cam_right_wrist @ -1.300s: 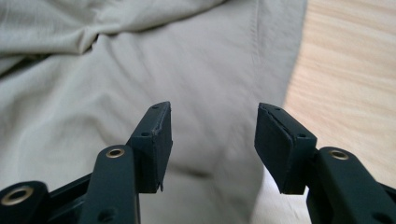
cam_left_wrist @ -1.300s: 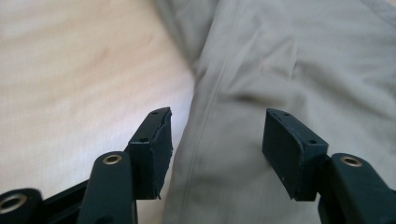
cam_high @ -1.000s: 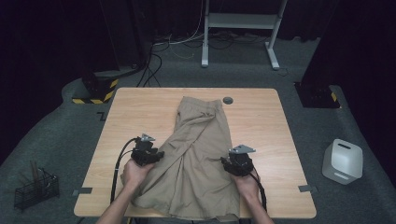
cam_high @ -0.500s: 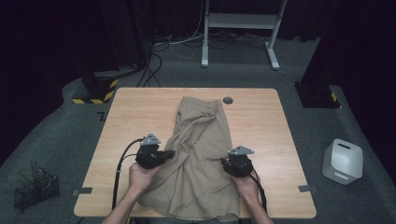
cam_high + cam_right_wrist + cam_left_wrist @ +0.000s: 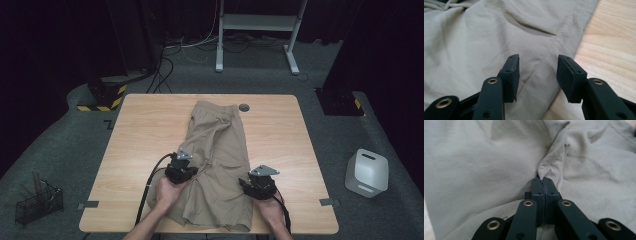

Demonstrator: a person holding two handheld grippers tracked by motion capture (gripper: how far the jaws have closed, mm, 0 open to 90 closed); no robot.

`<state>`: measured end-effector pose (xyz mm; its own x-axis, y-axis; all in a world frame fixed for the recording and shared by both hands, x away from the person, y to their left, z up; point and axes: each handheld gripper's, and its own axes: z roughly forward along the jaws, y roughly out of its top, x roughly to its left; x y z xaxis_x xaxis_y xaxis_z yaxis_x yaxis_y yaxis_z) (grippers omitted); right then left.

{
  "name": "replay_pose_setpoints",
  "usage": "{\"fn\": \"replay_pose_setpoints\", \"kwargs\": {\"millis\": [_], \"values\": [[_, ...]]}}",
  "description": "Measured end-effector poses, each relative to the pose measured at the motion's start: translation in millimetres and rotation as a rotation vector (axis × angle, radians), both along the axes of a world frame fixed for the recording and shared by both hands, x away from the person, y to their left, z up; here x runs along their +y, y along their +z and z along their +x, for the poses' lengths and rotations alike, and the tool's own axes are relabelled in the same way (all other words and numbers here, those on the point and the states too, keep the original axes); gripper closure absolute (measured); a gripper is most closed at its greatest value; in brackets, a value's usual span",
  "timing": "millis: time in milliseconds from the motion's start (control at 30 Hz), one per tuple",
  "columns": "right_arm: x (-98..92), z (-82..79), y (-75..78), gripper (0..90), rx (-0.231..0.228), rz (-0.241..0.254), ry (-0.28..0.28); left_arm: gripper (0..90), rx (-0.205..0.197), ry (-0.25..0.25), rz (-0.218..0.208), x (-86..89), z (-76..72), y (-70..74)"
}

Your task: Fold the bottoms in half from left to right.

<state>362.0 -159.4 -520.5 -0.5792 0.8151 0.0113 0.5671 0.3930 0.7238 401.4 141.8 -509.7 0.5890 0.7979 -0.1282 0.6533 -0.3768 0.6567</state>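
Observation:
Beige trousers (image 5: pixel 220 140) lie lengthwise on the wooden table (image 5: pixel 145 130), waistband at the far end. My left gripper (image 5: pixel 186 171) sits on the cloth's left part. In the left gripper view the left gripper (image 5: pixel 544 180) is shut on a raised fold of the fabric (image 5: pixel 554 157). My right gripper (image 5: pixel 254 181) hovers at the trousers' near right edge. In the right gripper view the right gripper (image 5: pixel 537 65) is open over a seam of the cloth (image 5: pixel 474 37). Its jaws have just been opening, and the pads do not press the fabric under them.
A small dark round grommet (image 5: pixel 244 107) sits in the table beyond the waistband. On the floor stand a white box (image 5: pixel 367 172) at the right and a wire basket (image 5: pixel 37 202) at the left. Bare wood (image 5: pixel 611 45) lies right of the trousers.
My left gripper has moved right, toward the middle of the trousers, and the cloth's left side has bunched up with it. The right gripper has stayed in place.

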Motion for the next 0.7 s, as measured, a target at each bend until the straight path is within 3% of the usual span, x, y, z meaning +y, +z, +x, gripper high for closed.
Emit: {"fn": "replay_pose_setpoints", "kwargs": {"millis": [67, 200, 333, 400, 433, 500, 533, 633, 700], "values": [[8.2, 8.3, -1.0, 53.5, -0.019, -0.022, -0.018, 89.3, 0.002, 0.013, 0.005, 2.5, 10.1, 0.1], [15.7, 26.4, -2.9, 53.4, -0.036, -0.011, -0.039, 89.3, 0.028, 0.062, -0.002, 9.4, 35.7, 1.1], [19.0, 36.3, -2.9, 53.1, -0.035, -0.011, -0.046, 89.3, 0.032, 0.077, 0.001, 9.2, 43.0, 4.8], [19.2, 36.7, -2.9, 53.1, -0.034, -0.011, -0.047, 89.4, 0.014, 0.056, -0.031, 7.2, 35.8, 13.6], [19.3, 36.5, -3.0, 53.1, -0.034, -0.011, -0.049, 89.4, 0.000, 0.042, -0.070, 5.0, 30.7, 20.3], [19.2, 36.5, -2.9, 53.1, -0.033, -0.010, -0.050, 89.3, -0.051, -0.026, -0.120, -6.8, 15.9, 41.8], [19.2, 36.5, -2.9, 53.1, -0.033, -0.010, -0.050, 89.4, -0.051, -0.026, -0.120, -6.8, 15.9, 41.8], [19.2, 36.5, -3.0, 53.1, -0.033, -0.010, -0.050, 89.3, -0.072, -0.113, -0.134, -31.3, 2.5, 54.2], [19.2, 36.5, -3.0, 53.1, -0.033, -0.011, -0.050, 89.3, -0.066, -0.162, -0.115, -48.0, -1.5, 53.6]]}}
